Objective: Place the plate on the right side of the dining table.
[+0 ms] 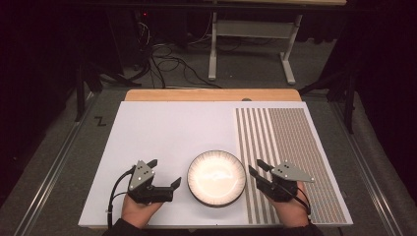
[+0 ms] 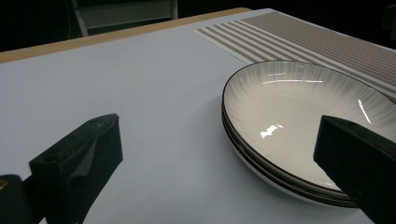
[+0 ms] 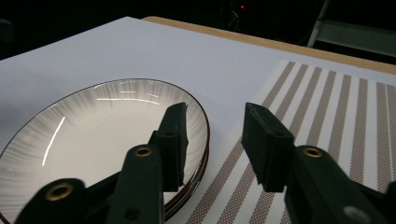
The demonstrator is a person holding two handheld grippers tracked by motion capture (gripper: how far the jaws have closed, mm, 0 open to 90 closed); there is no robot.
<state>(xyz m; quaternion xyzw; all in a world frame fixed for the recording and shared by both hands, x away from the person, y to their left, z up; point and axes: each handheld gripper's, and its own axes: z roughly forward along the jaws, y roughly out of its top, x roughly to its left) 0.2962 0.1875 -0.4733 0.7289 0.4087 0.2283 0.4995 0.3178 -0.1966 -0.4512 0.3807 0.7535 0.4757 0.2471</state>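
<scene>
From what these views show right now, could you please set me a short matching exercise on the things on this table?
Things:
1. left tool
2. right tool
3. plates
4. striped mat

States:
A. stacked between the two tools
B. jaws wide open, left of the stack
C. covers the table's right side
D. jaws narrowed, over the stack's right rim

Pairs: 1-B, 2-D, 3-A, 4-C

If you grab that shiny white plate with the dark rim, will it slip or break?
The glossy white plate with the dark rim probably is slippery: light glints off its glaze. It looks ceramic, so likely stiff and breakable if dropped. It seems stacked on others, so pushing may slide it.
</scene>
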